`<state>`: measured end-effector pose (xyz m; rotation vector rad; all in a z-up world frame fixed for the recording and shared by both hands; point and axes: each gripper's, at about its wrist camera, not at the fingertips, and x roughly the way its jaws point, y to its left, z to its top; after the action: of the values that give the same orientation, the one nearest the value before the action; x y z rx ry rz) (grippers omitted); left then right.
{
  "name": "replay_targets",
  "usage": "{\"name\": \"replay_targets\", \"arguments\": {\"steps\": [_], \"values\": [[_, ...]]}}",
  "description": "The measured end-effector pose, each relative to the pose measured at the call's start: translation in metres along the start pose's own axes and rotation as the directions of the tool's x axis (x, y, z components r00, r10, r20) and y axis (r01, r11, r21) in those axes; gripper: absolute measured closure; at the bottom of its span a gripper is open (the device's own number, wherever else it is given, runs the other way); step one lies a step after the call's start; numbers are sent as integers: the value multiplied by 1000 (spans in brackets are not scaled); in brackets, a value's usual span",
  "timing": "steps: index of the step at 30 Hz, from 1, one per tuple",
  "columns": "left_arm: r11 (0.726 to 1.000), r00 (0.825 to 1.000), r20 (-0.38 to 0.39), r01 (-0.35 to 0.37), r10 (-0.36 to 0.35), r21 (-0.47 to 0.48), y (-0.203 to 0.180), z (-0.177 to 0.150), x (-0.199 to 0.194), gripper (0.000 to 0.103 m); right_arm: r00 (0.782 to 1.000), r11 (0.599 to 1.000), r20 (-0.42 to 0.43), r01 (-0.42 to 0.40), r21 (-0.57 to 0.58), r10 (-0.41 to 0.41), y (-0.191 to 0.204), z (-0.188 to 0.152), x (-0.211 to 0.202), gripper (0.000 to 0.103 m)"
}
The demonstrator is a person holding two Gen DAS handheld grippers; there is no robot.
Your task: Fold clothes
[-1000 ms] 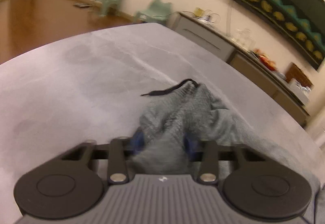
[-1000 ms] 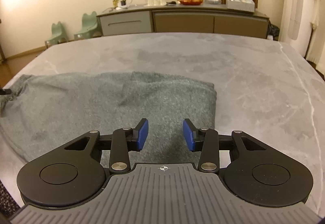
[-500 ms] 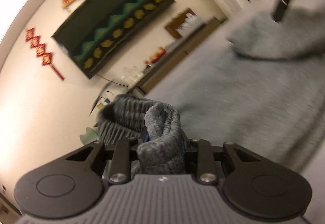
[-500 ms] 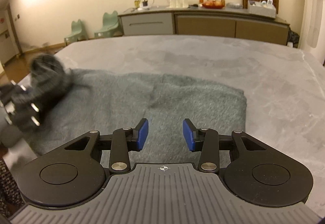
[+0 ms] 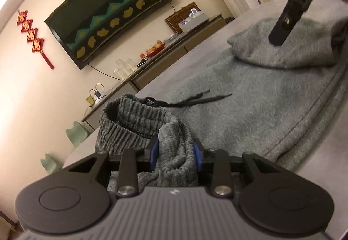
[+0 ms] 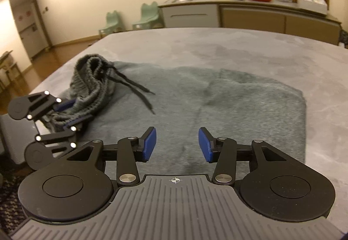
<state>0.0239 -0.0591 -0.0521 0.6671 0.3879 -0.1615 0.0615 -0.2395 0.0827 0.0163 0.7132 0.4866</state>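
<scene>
Grey sweatpants (image 6: 228, 109) lie spread on grey tabletop (image 6: 217, 44), ribbed waistband (image 5: 130, 122) end bunched & lifted. Fabric looks soft, floppy, prob light; drawstring (image 6: 134, 87) dangles loose. Left claw (image 5: 175, 150) clenched on waistband, best hold there. Right claw (image 6: 177, 144) released, hovering over mid-cloth, w/ nothing gripped.

The left gripper's (image 5: 175, 149) pads are mostly buried in bunched waistband (image 5: 132, 122). The right gripper (image 5: 293, 7) is cut off at the frame's top.
</scene>
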Motion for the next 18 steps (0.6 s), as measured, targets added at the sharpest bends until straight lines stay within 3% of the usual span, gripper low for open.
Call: {"name": "replay_targets", "arguments": {"steps": [6,10,11,15,16,17,18], "values": [[993,999,37,-26,31,-113,21,9,-6,73,988,987,-16,-151,45,152,16,29,18,46],[994,998,56,-32,38,-107,21,10,-11,73,944,941,-31,-325,98,329,51,70,63,19],[994,997,61,-34,41,-102,21,9,-13,73,928,925,-37,-366,108,371,61,81,75,16],[994,995,89,-35,44,-100,24,2,-18,74,905,920,-168,-379,98,391,99,111,146,16],[994,995,96,-33,43,-102,25,0,-18,74,897,922,-212,-376,93,387,105,115,160,21],[994,994,104,-32,43,-104,26,-2,-19,74,888,924,-256,-373,88,382,110,118,173,47],[994,991,121,-43,55,-103,27,-2,-21,74,881,923,-277,-375,84,383,113,120,181,65]]}}
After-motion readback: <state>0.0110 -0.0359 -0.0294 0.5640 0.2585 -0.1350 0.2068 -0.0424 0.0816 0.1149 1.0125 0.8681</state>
